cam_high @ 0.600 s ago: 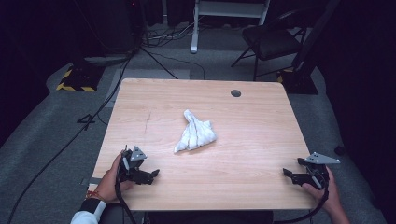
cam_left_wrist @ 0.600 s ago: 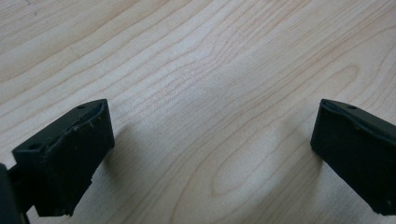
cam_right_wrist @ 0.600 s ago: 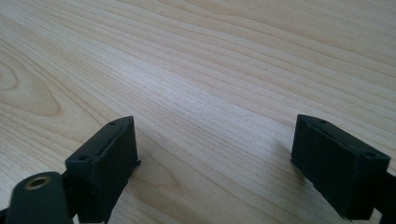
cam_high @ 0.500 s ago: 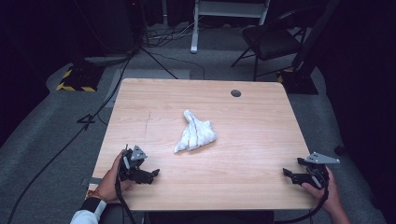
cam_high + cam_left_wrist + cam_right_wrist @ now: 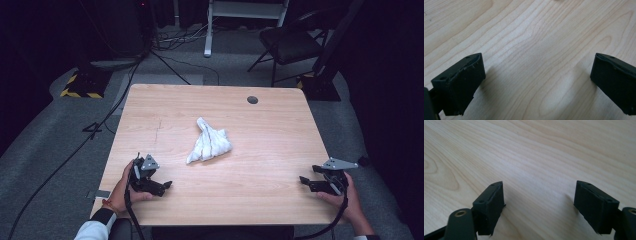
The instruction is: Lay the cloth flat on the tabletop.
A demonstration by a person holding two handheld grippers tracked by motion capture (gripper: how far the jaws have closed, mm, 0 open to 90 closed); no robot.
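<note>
Jaws spread wide on the left gripper (image 5: 161, 186), nothing between them but bare wood; low over the table (image 5: 270, 150) near its front-left corner, at about seven o'clock from the table's middle. Same on the right gripper (image 5: 309, 183): jaws parted and empty, parked near the front-right edge at about four o'clock. Between and beyond both, a crumpled white cloth (image 5: 210, 142) lying at the table's middle, well apart from either. Long axis running from one o'clock down to seven, narrow end far, broad end near. From the left gripper, cloth at about one o'clock; from the right, about ten. Left looks nearer, so probably first to reach.
</note>
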